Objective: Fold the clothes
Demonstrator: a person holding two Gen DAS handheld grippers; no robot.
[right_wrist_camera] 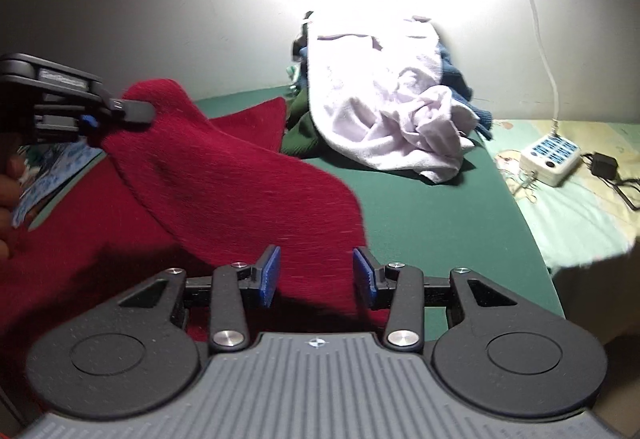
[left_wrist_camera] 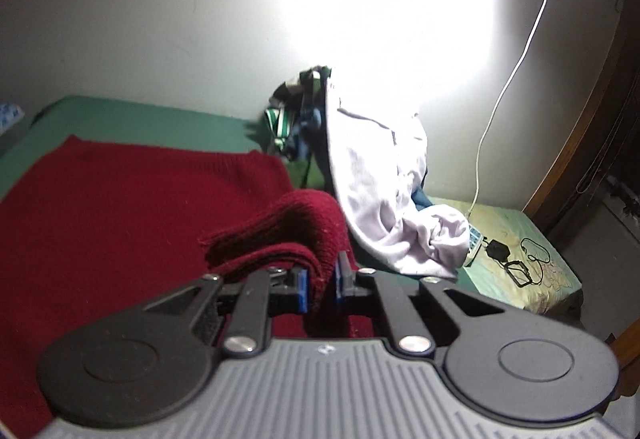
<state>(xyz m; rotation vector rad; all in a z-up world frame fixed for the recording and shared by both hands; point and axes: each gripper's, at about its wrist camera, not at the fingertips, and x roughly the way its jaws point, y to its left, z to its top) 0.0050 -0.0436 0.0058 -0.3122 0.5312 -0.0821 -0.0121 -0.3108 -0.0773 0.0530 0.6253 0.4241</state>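
Green-sheeted bed (right_wrist_camera: 440, 207) fills the view, and spread across it is the red sweater (left_wrist_camera: 120, 207). Behind, the lilac garment (right_wrist_camera: 380, 111) slumps on a heap against the wall. Left claw (left_wrist_camera: 320, 279) clamps a lifted fold of sweater; right claw (right_wrist_camera: 316, 275) stands parted, pads clear of the knit.

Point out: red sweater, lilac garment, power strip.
red sweater (right_wrist_camera: 240, 175): right wrist view, lifted fold.
lilac garment (right_wrist_camera: 372, 111): right wrist view, middle of the heap.
power strip (right_wrist_camera: 554, 155): right wrist view, top face.
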